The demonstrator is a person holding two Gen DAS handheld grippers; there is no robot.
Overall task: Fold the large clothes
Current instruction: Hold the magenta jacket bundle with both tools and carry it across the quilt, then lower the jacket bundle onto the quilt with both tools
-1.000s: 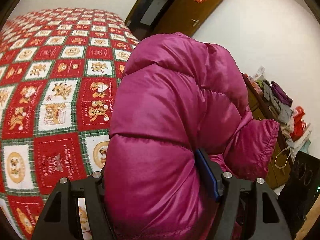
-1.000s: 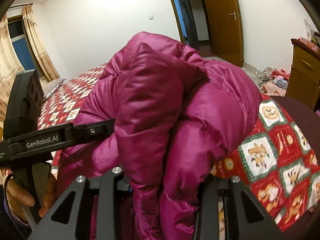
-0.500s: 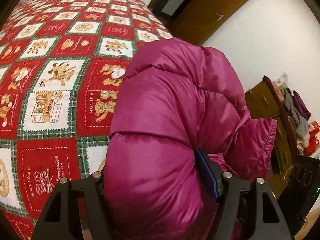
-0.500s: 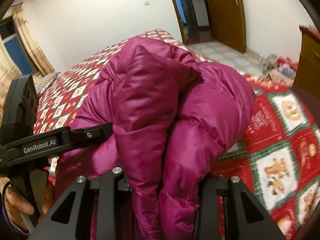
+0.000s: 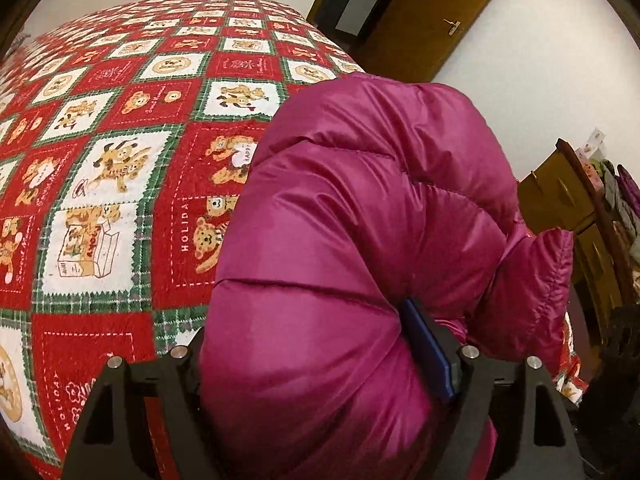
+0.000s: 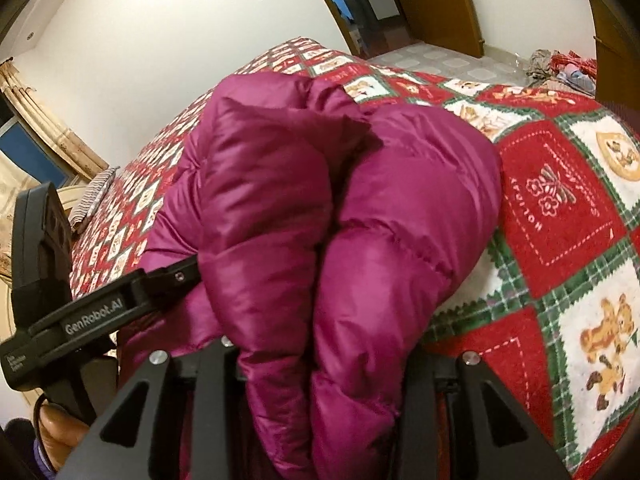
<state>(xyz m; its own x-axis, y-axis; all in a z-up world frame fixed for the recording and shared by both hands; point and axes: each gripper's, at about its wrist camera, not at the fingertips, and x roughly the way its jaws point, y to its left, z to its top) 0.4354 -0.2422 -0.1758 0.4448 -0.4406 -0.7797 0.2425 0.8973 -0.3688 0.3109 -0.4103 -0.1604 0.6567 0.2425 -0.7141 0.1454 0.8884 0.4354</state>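
**Both claws carry a bundled puffer jacket over the bed**

The left claw (image 5: 320, 364) is clamped on a thick roll of the magenta down jacket (image 5: 360, 216), its blue pad pressed into the padding. The right claw (image 6: 320, 364) pinches two puffy folds of the same jacket. Gripping from both sides likely keeps the slippery, springy bundle from unrolling while it hangs over the bed (image 5: 120, 160), near its foot corner. The jacket is glossy, quilted in fat horizontal channels, and folded into a rounded lump. Beyond the bed's foot stand a brown door (image 5: 432, 12) and, to its side, a wooden dresser (image 5: 560, 208).
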